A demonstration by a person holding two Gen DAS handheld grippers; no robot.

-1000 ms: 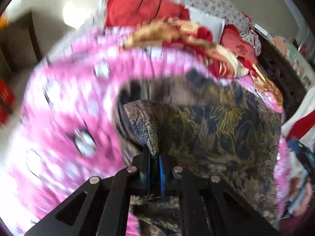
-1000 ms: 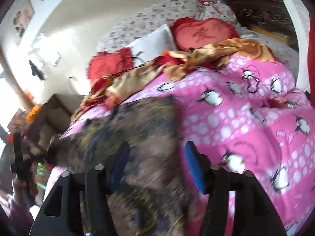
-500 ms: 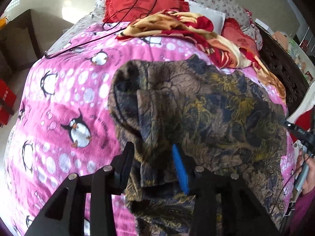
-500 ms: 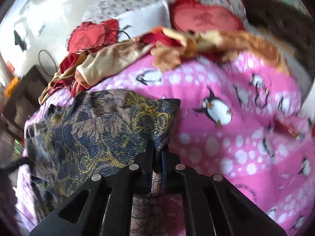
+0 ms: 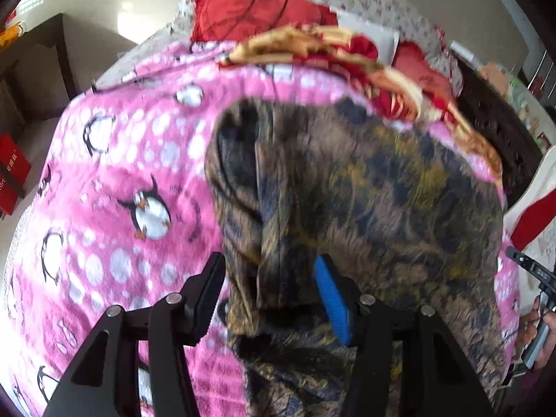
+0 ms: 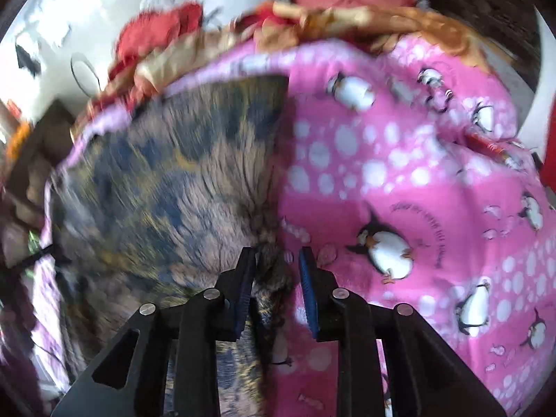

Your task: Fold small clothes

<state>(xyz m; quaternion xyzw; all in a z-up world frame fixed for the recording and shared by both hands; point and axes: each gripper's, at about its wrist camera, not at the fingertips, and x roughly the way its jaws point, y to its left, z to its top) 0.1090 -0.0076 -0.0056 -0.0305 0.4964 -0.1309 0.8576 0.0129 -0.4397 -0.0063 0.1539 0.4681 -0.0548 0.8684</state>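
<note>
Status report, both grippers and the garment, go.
Left gripper and right gripper just opening, jaws apart, cloth loose between them. Dark patterned garment lying on pink penguin blanket. Nothing in the way.

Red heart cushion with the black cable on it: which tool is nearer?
Left. The left tool faces the cushion up the bed; from the right tool it lies further off, upper left.

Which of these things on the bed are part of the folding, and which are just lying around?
Part of the job:
- dark patterned garment
- left gripper, jaws just opened, cloth between them
- right gripper, jaws just opened, cloth bunched between them

Lying about:
- pink penguin blanket underneath
- red cushions
- gold and red cloth
- black cable
</note>
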